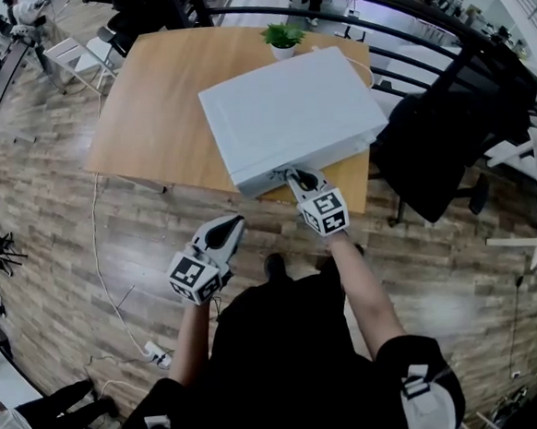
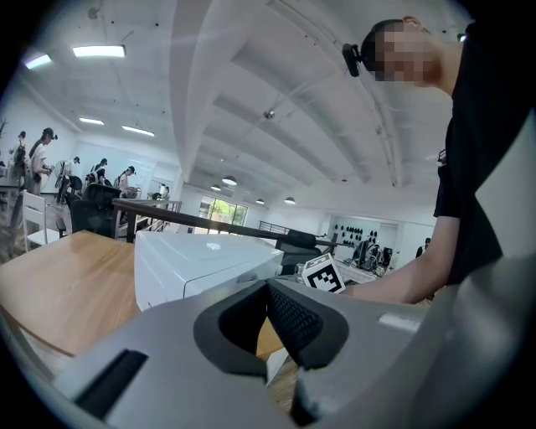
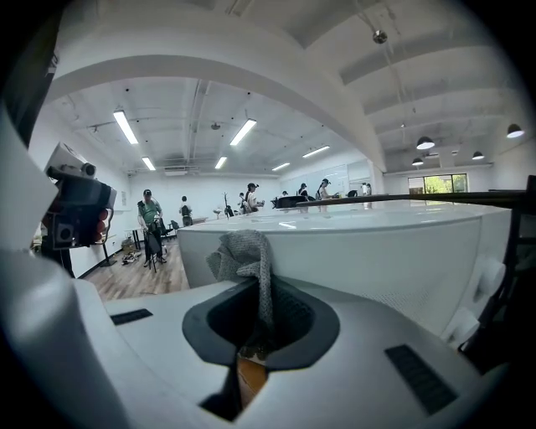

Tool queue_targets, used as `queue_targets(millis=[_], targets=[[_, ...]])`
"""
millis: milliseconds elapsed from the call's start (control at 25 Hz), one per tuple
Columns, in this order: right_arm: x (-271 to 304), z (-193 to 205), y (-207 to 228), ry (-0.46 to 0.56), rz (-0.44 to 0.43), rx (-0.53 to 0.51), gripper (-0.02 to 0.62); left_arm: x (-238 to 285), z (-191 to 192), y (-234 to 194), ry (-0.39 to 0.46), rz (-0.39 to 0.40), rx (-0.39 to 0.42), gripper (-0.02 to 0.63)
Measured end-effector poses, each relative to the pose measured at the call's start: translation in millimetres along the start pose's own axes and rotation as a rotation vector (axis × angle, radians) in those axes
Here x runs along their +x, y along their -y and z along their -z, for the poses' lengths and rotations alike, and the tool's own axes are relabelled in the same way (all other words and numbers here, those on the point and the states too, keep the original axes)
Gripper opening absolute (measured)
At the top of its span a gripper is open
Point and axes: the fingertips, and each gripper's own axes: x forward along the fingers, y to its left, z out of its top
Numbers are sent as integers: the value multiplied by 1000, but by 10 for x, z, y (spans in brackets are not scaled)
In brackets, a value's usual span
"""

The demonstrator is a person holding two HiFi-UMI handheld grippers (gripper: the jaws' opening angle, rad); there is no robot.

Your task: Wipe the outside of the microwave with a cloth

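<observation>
The right gripper (image 3: 255,314) is clenched on a grey knitted cloth (image 3: 243,255). The cloth's bunched end sticks up out of the jaws, right at the near side of the white microwave (image 3: 360,243), level with its top edge. In the head view this gripper (image 1: 305,180) reaches forward to the microwave's (image 1: 288,115) near face, close to its near right corner.

The left gripper (image 2: 268,289) has its jaws pressed together with nothing between them. It hangs lower and to the left (image 1: 228,229), over the floor and apart from the table, aimed toward the microwave's left side.

The microwave sits askew on the near right part of a light wooden table (image 1: 149,107), its near corner reaching the table's edge. A small potted plant (image 1: 282,38) stands just beyond it at the far edge.

A black office chair (image 1: 448,139) stands to the right of the table and a white chair (image 1: 76,57) at the far left. The floor (image 1: 47,226) is wood plank. A cable runs down it to a power strip (image 1: 156,355) on the near left. A dark railing (image 1: 400,9) curves along the far right.

The room is a large white open hall with strip lights (image 3: 126,126) on a vaulted ceiling. Several people (image 3: 149,214) stand at desks far off.
</observation>
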Motion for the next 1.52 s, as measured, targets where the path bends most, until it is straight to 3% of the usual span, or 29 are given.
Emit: queue_targets(millis=[1520], targets=[[-562, 168, 1438, -15, 262, 57, 17, 215, -13, 73, -46, 26, 6, 2]])
